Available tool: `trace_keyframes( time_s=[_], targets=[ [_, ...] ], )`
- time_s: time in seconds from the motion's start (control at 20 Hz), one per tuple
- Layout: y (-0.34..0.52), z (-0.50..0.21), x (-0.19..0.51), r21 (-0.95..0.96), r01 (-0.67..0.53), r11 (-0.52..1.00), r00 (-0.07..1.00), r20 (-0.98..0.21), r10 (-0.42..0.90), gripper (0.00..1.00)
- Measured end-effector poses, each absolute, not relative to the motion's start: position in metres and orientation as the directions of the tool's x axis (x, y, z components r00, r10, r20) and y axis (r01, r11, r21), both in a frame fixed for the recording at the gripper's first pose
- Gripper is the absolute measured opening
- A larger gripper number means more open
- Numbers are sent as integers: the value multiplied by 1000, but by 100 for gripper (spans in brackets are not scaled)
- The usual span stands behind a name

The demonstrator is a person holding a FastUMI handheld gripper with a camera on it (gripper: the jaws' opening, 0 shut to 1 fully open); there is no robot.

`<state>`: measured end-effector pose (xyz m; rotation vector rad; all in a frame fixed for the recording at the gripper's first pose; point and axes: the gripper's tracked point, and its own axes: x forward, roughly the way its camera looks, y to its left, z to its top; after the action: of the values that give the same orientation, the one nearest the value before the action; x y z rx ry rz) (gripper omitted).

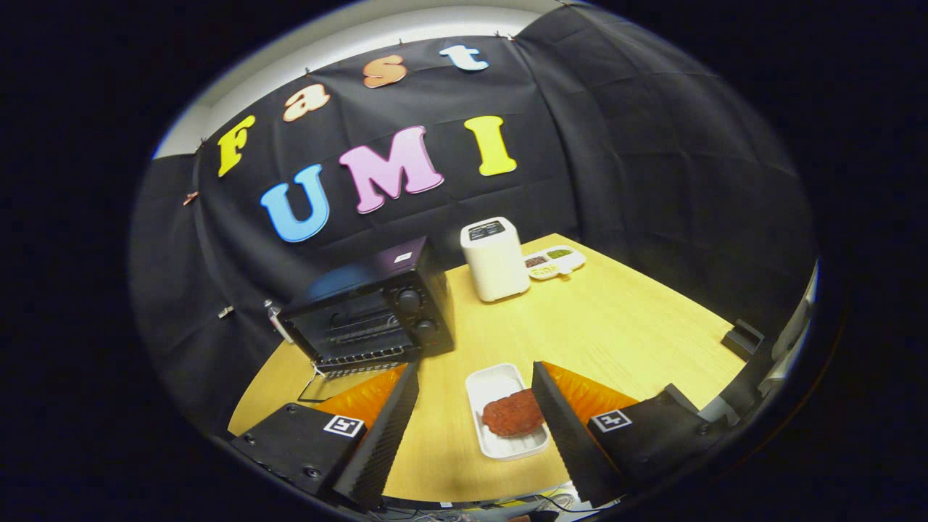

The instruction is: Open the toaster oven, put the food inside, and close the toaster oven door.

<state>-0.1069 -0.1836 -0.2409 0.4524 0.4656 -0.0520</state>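
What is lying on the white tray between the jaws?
On the white tray lies one reddish-brown piece of food, toward its near end. The right jaw covers the food's right edge. The gripper is open, gripping nothing.

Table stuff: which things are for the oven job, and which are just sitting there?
For the job: toaster oven, door already down; food on white tray; open gripper, tray between its fingers.
Just sitting: white appliance, small dish, black block.
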Motion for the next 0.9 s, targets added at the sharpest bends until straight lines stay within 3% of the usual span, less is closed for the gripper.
trace_keyframes(
  time_s=[0.25, 0.65, 0.7, 0.75, 0.8, 0.9],
  targets=[
    [-203, -272, -111, 500, 88, 862, 804, -546, 235, 97],
    [-205, -341, -95, 603, 45, 796, 462, -719, 519, 95],
    [-202, -349, -96, 609, 46, 792, 427, -729, 535, 90],
    [-198, -354, -99, 619, 47, 784, 399, -731, 554, 78],
    [-193, -356, -99, 639, 51, 767, 379, -723, 577, 74],
    [-191, -362, -97, 658, 69, 750, 353, -719, 598, 50]
  ],
)
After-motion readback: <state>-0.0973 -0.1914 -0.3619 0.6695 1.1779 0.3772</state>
